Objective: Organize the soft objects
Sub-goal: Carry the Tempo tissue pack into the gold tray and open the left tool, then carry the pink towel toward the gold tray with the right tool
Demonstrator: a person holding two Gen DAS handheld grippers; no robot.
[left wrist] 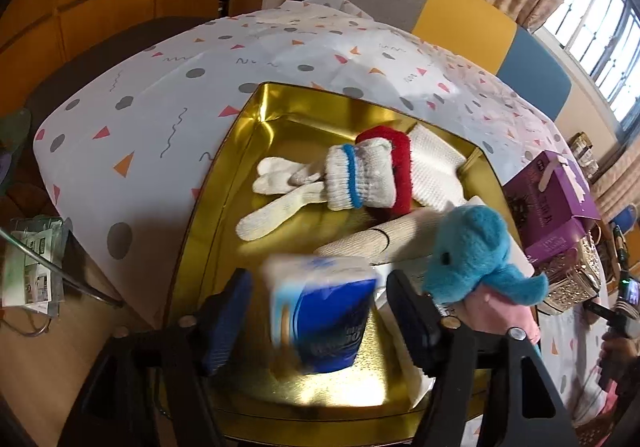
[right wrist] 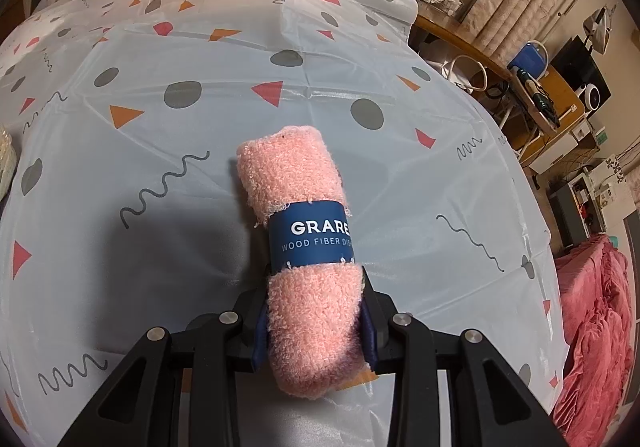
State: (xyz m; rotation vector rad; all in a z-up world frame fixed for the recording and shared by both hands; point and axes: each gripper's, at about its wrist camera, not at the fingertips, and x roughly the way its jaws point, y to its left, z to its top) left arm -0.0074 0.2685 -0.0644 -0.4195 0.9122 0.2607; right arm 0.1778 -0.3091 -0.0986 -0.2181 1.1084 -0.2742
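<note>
Two grippers at work. Left gripper (left wrist: 320, 311): jaws wide, blue pads clear of the tissue pack (left wrist: 324, 311) between them; the pack is motion-blurred, so whether it rests on the floor of the gold tray (left wrist: 224, 183) or hangs just above it is uncertain. Plastic-wrapped, light, squashy; likely slippery under the pads, best taken across its broad faces. Right gripper (right wrist: 316, 327): narrow, clamped on the lower end of a rolled pink towel (right wrist: 296, 215), which stands up above the patterned tablecloth (right wrist: 160, 59). Terry pile, springy, should grip well; the blue paper band (right wrist: 310, 237) is the smooth part. Beyond the pack in the tray: blue plush toy (left wrist: 472, 243), fuzzy; knit gloves (left wrist: 288, 191), coarse and limp.
</note>
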